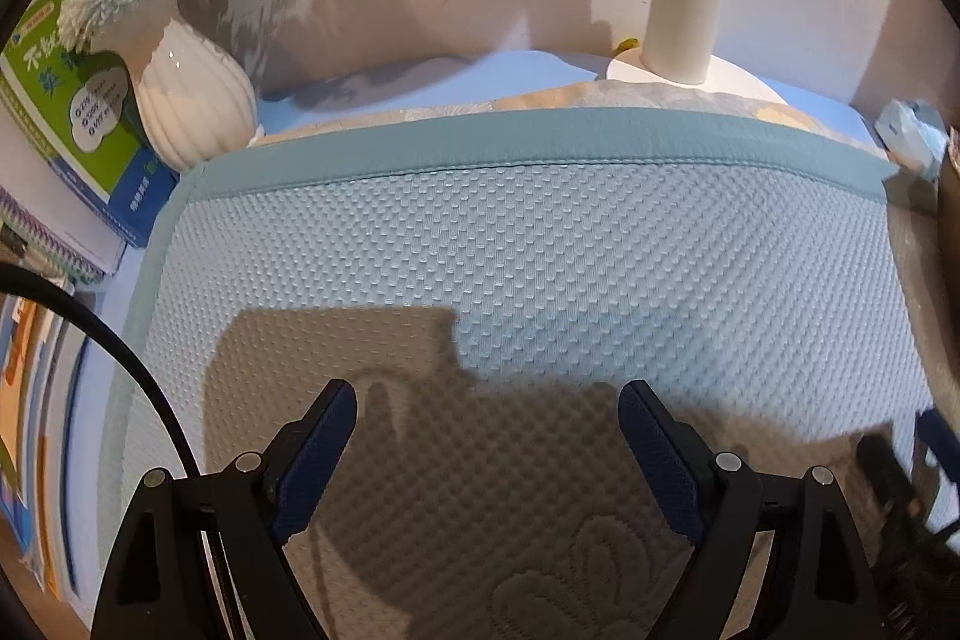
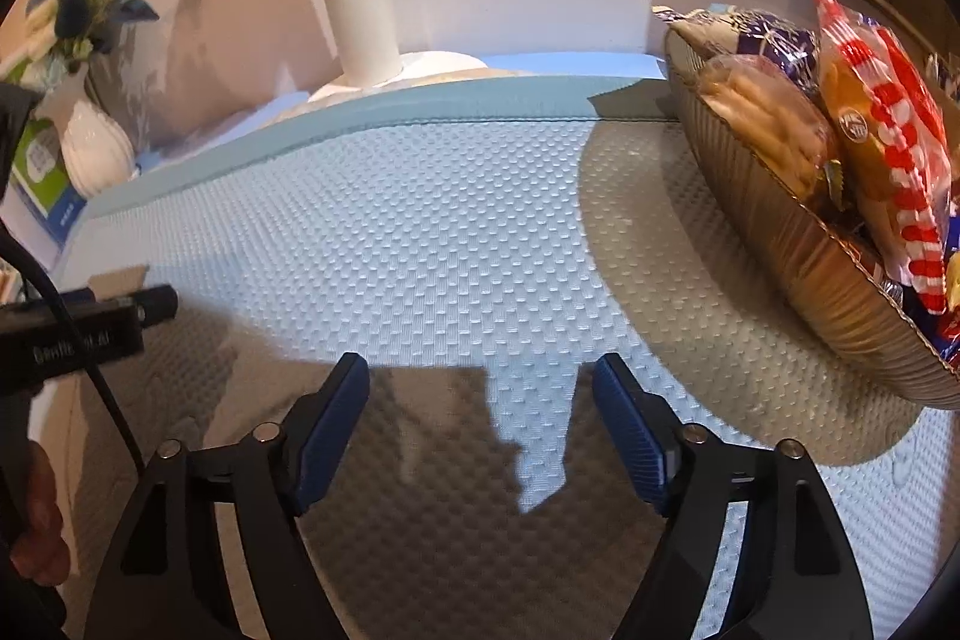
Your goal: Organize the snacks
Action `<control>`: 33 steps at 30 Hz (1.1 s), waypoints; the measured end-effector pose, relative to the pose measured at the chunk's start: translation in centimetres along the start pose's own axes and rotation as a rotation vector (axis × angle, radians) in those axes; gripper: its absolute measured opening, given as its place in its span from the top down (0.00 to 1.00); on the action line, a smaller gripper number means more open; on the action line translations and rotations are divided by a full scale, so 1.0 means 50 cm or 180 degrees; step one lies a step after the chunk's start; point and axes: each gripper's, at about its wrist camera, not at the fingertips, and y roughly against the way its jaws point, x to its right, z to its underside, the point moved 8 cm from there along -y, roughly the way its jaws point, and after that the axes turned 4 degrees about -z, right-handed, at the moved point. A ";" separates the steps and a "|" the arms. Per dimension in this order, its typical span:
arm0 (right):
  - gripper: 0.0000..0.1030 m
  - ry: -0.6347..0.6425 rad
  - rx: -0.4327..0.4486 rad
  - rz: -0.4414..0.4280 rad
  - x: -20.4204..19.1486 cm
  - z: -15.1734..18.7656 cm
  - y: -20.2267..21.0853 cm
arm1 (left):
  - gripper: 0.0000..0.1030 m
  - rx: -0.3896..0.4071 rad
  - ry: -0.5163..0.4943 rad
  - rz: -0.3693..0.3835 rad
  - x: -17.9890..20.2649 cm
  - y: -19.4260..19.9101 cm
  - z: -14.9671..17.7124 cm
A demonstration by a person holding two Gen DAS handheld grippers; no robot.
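Note:
A gold ribbed basket (image 2: 804, 256) stands on the light blue textured mat (image 2: 456, 232) at the right in the right wrist view. It holds several wrapped snacks: a red-and-white striped bun packet (image 2: 894, 148), a clear-wrapped bread roll (image 2: 762, 118) and a purple packet (image 2: 780, 40). My right gripper (image 2: 480, 388) is open and empty, low over the mat, left of the basket. My left gripper (image 1: 487, 415) is open and empty over the same mat (image 1: 540, 244). Its body shows at the left of the right wrist view.
A white lamp post (image 1: 684, 10) stands on its round base at the back by the wall. A white vase with flowers (image 1: 192, 100) and stacked books (image 1: 66, 118) stand at the left. A small pale blue packet (image 1: 912, 130) lies at the far right edge.

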 end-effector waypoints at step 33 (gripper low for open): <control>0.22 0.0044 0.0004 0.0036 0.002 -0.002 -0.004 | 0.11 0.0110 -0.0062 0.0038 0.004 -0.010 0.032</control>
